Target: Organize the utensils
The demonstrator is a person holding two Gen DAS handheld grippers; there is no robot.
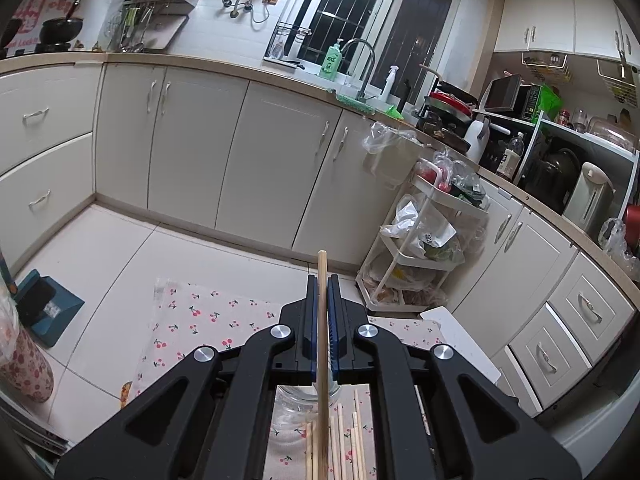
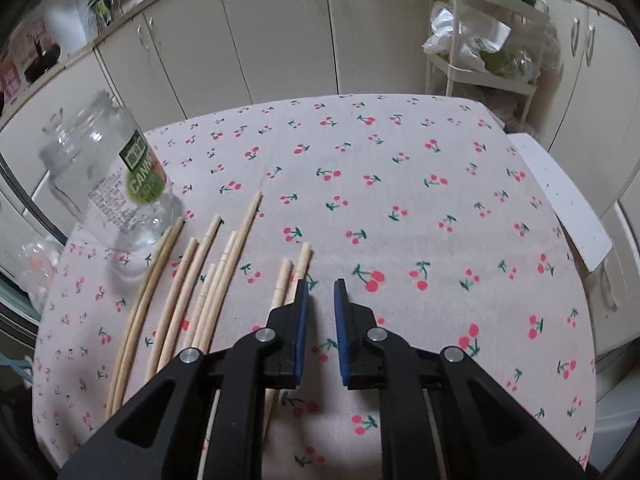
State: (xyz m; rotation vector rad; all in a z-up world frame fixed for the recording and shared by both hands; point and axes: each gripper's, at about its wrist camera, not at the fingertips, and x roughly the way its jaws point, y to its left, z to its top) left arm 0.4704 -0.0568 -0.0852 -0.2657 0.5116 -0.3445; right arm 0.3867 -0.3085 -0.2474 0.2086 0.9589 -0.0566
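Observation:
My left gripper (image 1: 322,280) is shut on a single wooden chopstick (image 1: 322,344), held upright above the table. Below it I see the mouth of a clear glass jar (image 1: 294,404) and several chopsticks (image 1: 348,440) lying on the cloth. In the right wrist view, my right gripper (image 2: 321,284) is open and empty, low over the cherry-print tablecloth (image 2: 400,184). Several wooden chopsticks (image 2: 208,280) lie side by side to its left, two of them partly under its left finger. The clear glass jar (image 2: 108,176) with a green label stands at the far left.
White kitchen cabinets (image 1: 224,152) run along the back and right. A white trolley (image 1: 424,240) full of bags stands past the table's far edge. A white board (image 2: 560,204) sticks out at the table's right edge. A blue dustpan (image 1: 44,308) sits on the floor.

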